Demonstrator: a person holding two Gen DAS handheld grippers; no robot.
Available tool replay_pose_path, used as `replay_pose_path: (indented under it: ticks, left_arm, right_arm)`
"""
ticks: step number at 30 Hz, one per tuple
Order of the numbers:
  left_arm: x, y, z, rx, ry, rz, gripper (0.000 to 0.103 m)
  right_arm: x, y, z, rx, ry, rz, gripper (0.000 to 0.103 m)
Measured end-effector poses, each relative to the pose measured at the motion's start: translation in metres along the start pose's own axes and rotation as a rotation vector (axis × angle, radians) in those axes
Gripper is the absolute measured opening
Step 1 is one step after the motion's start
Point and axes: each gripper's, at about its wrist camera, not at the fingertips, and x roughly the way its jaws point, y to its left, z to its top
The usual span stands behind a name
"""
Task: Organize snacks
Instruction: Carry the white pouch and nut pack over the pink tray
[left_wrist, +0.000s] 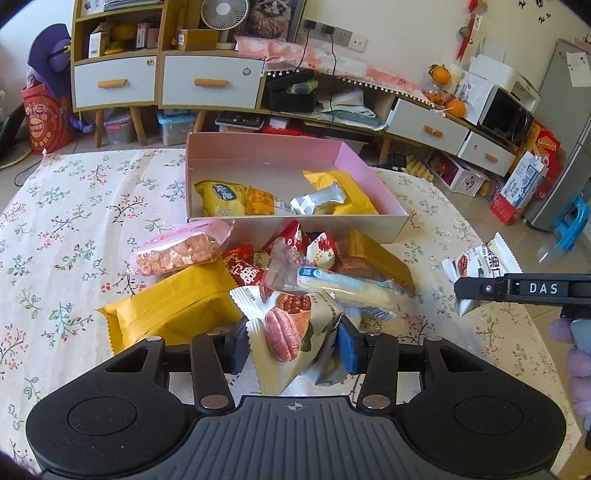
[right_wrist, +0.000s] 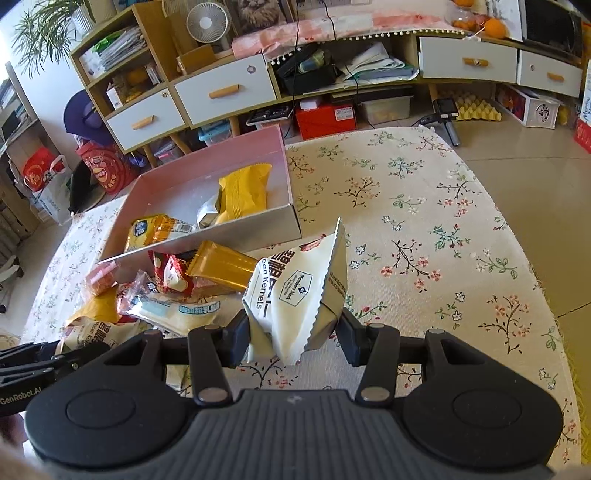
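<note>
You are partway through sorting snacks into the pink box (left_wrist: 343, 155), which sits open on the floral tablecloth (left_wrist: 74, 229). Inside the box lie a few packets already: a yellow pouch (left_wrist: 343, 188), a silver packet (left_wrist: 319, 199) and an orange-yellow bag (left_wrist: 225, 197). Just in front of the box, a loose pile remains: a pink bag of puffed pieces (left_wrist: 177, 251), a large yellow pouch (left_wrist: 173, 306), red-and-white sweets (left_wrist: 321, 249) and a long blue-labelled wafer pack (left_wrist: 347, 288). Your left gripper (left_wrist: 291, 347) is partly closed, pinching a pecan packet (left_wrist: 291, 325) at the pile's near edge. Your right gripper (right_wrist: 293, 341) is likewise clamped on a white pecan kernels packet (right_wrist: 295, 291), held to the right of the box.
</note>
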Motion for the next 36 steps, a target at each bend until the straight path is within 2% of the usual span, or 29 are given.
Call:
replay_pose_path:
  ticks: [19, 29, 36]
  left_arm:
    - [-0.013, -0.008, 0.017, -0.038, -0.041, -0.046, 0.044]
    - [-0.01, -0.005, 0.046, -0.046, -0.094, 0.009, 0.044]
    - [0.016, 0.002, 0.074, -0.014, -0.089, 0.049, 0.044]
  right_arm:
    - [-0.005, 0.026, 0.017, -0.009, -0.02, 0.055, 0.046]
    - [0.002, 0.044, 0.04, 0.029, -0.056, 0.079, 0.046]
    - [0.029, 0.053, 0.061, 0.057, -0.035, 0.118, 0.046]
